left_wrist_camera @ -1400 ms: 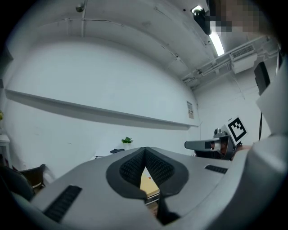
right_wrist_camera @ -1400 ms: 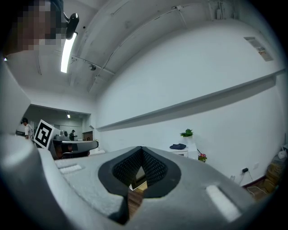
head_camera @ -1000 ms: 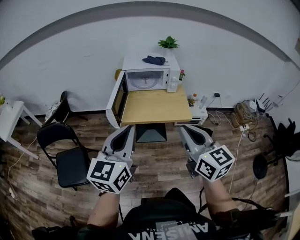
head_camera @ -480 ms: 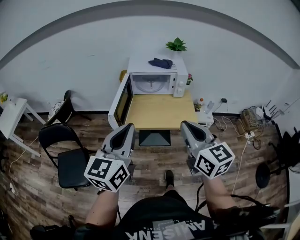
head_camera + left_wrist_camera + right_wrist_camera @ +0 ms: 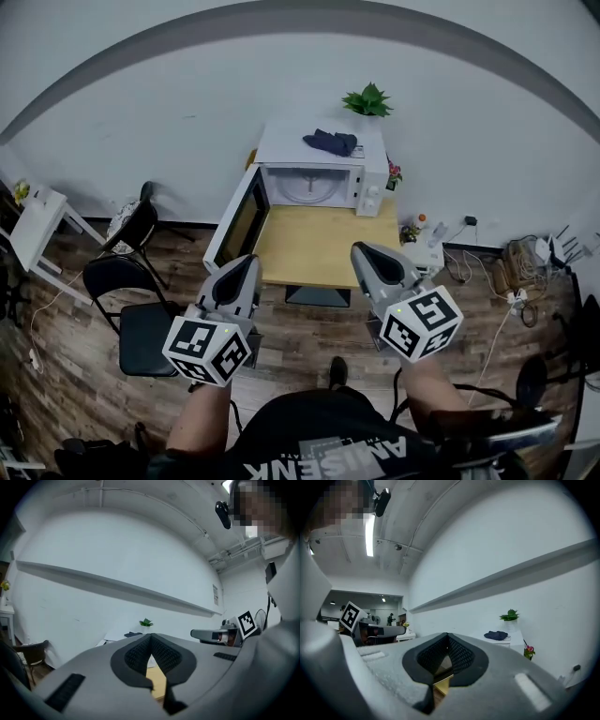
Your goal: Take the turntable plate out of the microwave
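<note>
A white microwave (image 5: 319,173) stands at the far end of a wooden table (image 5: 323,246), its door (image 5: 239,220) swung open to the left. The pale round turntable plate (image 5: 309,186) lies inside the cavity. My left gripper (image 5: 246,262) is shut and empty, pointing level at the table's near left corner. My right gripper (image 5: 360,250) is likewise shut and empty, over the table's near right edge. Both are well short of the microwave. The left gripper view shows its jaws (image 5: 151,637) meeting at the tips, and the right gripper view shows the same for its jaws (image 5: 447,637).
A dark cloth (image 5: 330,142) and a potted plant (image 5: 368,100) sit on top of the microwave. Two black chairs (image 5: 141,319) stand on the wooden floor at the left, beside a white side table (image 5: 37,225). Cables and a power strip (image 5: 511,272) lie at the right.
Both grippers and the head view have advanced toward the table. The microwave now looks larger and nearer, and the gripper tips reach the table's near edge. Both jaws stayed shut.
</note>
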